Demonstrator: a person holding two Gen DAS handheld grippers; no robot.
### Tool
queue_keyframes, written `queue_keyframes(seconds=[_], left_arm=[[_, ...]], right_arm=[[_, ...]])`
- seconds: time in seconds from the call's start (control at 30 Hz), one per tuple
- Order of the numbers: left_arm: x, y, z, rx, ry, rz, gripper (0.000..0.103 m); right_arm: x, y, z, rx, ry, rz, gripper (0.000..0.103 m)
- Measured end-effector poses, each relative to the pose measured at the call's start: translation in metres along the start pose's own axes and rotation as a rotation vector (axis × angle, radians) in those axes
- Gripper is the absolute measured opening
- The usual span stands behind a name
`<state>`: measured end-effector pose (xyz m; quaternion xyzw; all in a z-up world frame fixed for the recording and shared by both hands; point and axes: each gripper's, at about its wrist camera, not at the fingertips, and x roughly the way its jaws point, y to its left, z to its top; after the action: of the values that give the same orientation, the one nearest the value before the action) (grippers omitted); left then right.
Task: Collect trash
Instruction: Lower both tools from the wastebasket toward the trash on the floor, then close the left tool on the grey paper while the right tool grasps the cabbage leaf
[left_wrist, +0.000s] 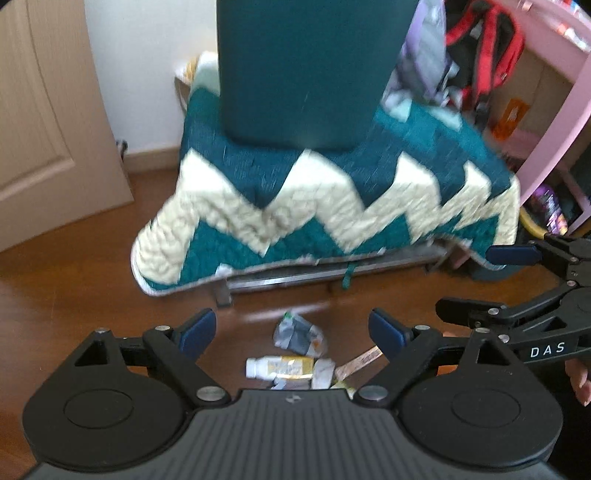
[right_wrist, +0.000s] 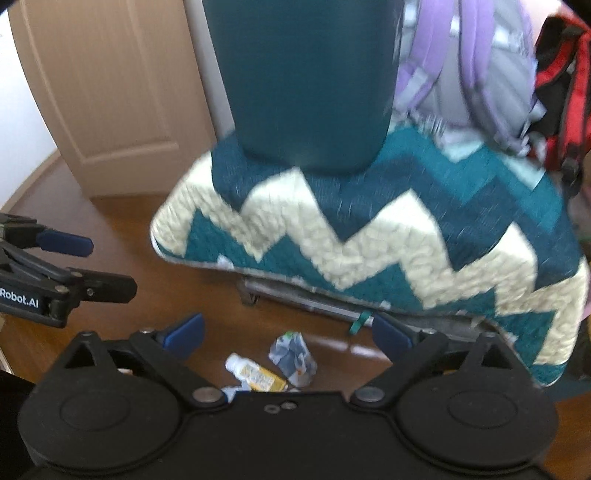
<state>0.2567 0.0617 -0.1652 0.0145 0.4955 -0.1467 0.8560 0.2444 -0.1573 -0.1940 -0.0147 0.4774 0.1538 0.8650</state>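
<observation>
Lying untouched on the wooden floor (left_wrist: 74, 280) in front of the quilt-draped chair (left_wrist: 332, 206), the trash had not yet been collected, so the task looked barely begun. A small white bottle with a yellow label (left_wrist: 279, 367) lay on its side, a crumpled grey wrapper (left_wrist: 300, 334) sat just beyond it, and further paper scraps (left_wrist: 323, 374) and a thin copper-coloured strip (left_wrist: 360, 360) lay beside them. The left gripper (left_wrist: 291, 330) hung above the pile with its blue-padded fingers (left_wrist: 197, 328) spread wide and nothing between them. The right gripper (right_wrist: 288, 334) hovered likewise, its fingers apart and holding nothing. No bin or bag for the trash was visible, so every piece remained to be picked up.
</observation>
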Motion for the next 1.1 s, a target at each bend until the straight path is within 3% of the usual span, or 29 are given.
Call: queue_keyframes(seconds=[0.27, 0.53, 0.7, 0.87, 1.1], left_arm=[[0.094, 0.044, -0.013, -0.002, 0.172, -0.015, 0.09], [0.177, 0.051, -0.054, 0.228, 0.317, -0.009, 0.09], [0.216, 0.037, -0.092, 0.404, 0.359, -0.027, 0.09], [0.248, 0.031, -0.128, 0.454, 0.416, -0.099, 0.09], [0.295, 0.024, -0.165, 0.521, 0.449, -0.085, 0.09]], right_arm=[[0.087, 0.004, -0.021, -0.041, 0.13, 0.017, 0.097], [0.17, -0.003, -0.051, -0.048, 0.296, 0.031, 0.097], [0.211, -0.001, -0.077, -0.122, 0.376, 0.047, 0.097], [0.257, -0.01, -0.104, -0.137, 0.486, 0.041, 0.095], [0.298, -0.017, -0.142, -0.164, 0.609, 0.069, 0.091]])
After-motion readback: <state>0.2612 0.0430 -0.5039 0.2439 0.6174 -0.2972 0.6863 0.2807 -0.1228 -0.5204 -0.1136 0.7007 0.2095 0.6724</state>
